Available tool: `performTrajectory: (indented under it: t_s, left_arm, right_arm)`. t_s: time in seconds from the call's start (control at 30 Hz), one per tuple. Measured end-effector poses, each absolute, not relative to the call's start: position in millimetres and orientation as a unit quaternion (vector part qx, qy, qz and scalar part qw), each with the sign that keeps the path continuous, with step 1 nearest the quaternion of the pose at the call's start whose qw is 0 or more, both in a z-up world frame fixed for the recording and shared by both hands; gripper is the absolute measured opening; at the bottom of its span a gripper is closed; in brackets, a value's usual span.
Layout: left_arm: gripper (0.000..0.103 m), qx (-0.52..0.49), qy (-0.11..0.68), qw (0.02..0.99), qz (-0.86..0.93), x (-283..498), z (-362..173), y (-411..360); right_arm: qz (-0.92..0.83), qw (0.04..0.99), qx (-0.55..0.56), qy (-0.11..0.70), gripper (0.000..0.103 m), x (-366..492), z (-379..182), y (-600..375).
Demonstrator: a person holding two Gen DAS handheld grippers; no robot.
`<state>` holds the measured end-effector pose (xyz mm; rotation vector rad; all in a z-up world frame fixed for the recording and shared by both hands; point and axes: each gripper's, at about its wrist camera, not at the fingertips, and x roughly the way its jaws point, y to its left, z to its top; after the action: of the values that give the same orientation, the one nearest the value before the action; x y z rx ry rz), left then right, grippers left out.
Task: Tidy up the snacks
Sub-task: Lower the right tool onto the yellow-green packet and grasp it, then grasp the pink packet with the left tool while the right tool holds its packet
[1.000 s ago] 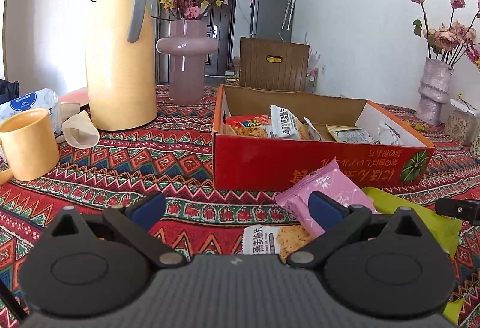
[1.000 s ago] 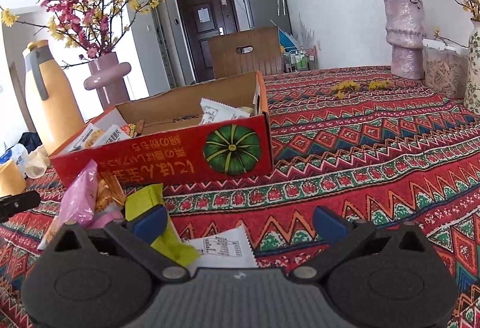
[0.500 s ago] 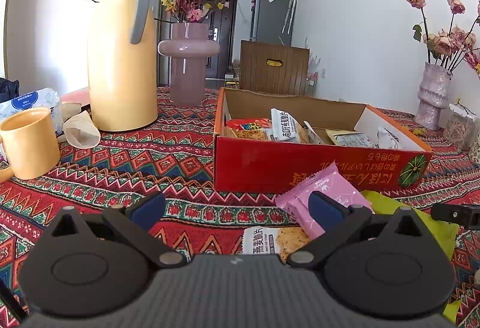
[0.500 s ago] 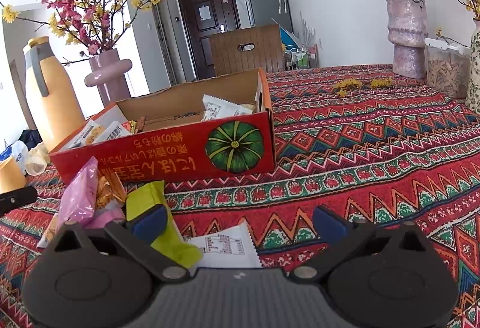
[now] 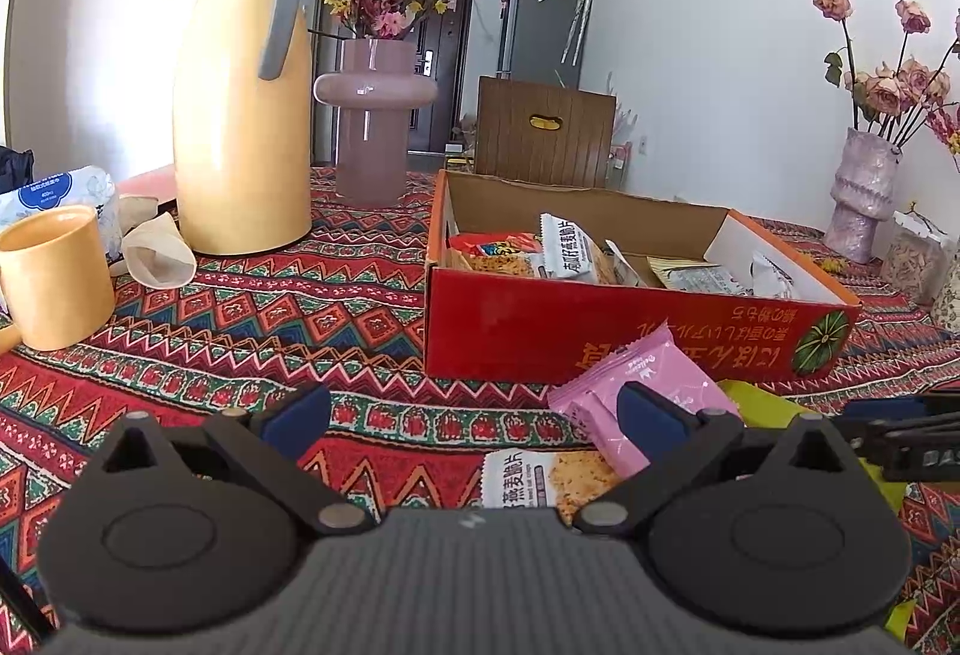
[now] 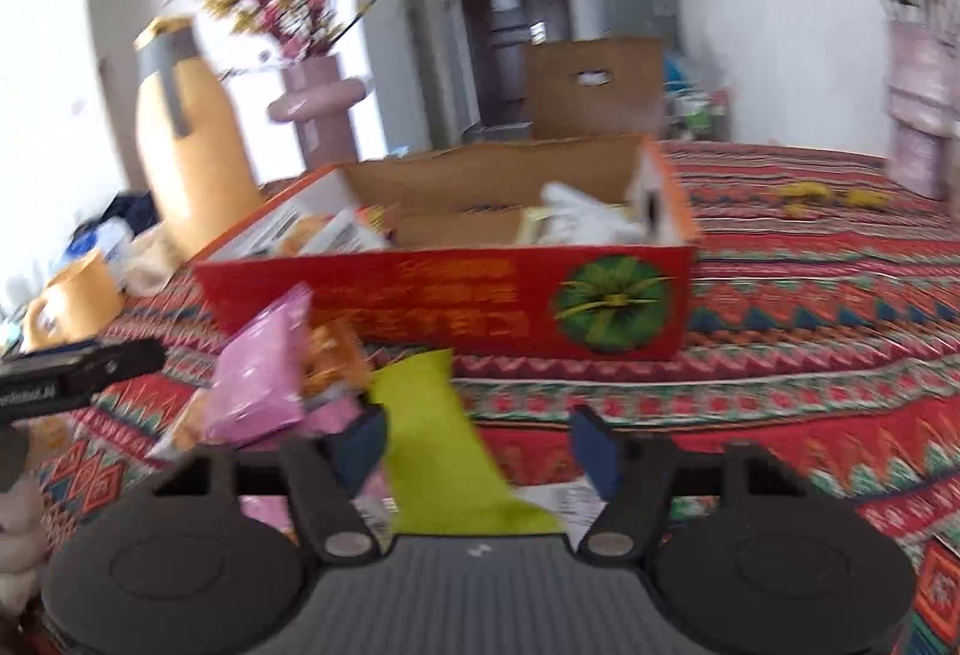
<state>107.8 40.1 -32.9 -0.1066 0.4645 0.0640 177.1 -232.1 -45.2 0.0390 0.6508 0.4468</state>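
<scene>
The right gripper has just been narrowing its jaws around the green packet, which lies between its fingers; the pads do not yet clearly press it, and blur hides the contact. So the step in hand looks like a pick-up of that packet from the loose pile.

The left gripper hangs with jaws wide apart and nothing between them. Just beyond its fingertips lie a cracker packet and, at two o'clock, a pink packet.

Farther on stands the red box (already part filled with snacks), at twelve o'clock from the right gripper.

The next move likely calls for finishing the squeeze, lifting the thin packet clear of the pile, then carrying it over the box's near wall.
</scene>
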Motion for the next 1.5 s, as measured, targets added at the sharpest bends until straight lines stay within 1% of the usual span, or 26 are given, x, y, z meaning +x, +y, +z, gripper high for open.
performTrajectory:
  t_s: [0.13, 0.23, 0.37, 0.57, 0.73, 0.9, 1.03, 1.2, 1.5]
  left_arm:
    - [0.103, -0.056, 0.229, 0.972, 0.026, 106.5, -32.3, 40.4]
    - [0.103, -0.059, 0.228, 0.972, 0.023, 105.8, -32.0, 41.4]
    - [0.103, -0.064, 0.228, 0.971, 0.021, 105.4, -31.9, 42.2]
    - [0.103, -0.067, 0.229, 0.971, 0.020, 106.4, -31.9, 43.1]
    - [0.103, -0.065, 0.231, 0.971, 0.020, 106.5, -32.4, 42.8]
    - [0.103, -0.061, 0.238, 0.969, 0.023, 108.8, -33.7, 41.5]
    - [0.103, -0.056, 0.242, 0.968, 0.025, 109.8, -34.5, 40.1]
    - [0.103, -0.039, 0.255, 0.966, 0.022, 113.4, -34.5, 34.5]
    - [0.103, -0.038, 0.288, 0.957, -0.014, 127.4, -20.6, 8.8]
  right_arm:
    - [0.233, 0.910, -0.007, 0.341, 0.059, 189.5, -45.1, -216.4]
    - [0.234, 0.903, -0.023, 0.361, 0.051, 199.0, -46.7, -210.5]
    - [0.235, 0.895, -0.042, 0.376, 0.048, 202.2, -49.7, -205.1]
    - [0.241, 0.896, -0.065, 0.367, 0.036, 193.4, -46.4, -198.5]
    - [0.225, 0.919, -0.040, 0.321, 0.036, 173.6, -32.6, -211.8]
    - [0.187, 0.942, -0.001, 0.280, 0.036, 159.8, -24.4, -247.0]
    - [0.148, 0.953, 0.035, 0.263, 0.036, 158.2, -27.6, -279.0]
    - [0.115, 0.965, 0.069, 0.227, 0.036, 159.7, -44.5, -304.4]
    - [0.132, 0.959, 0.098, 0.229, 0.036, 166.6, -55.6, -310.4]
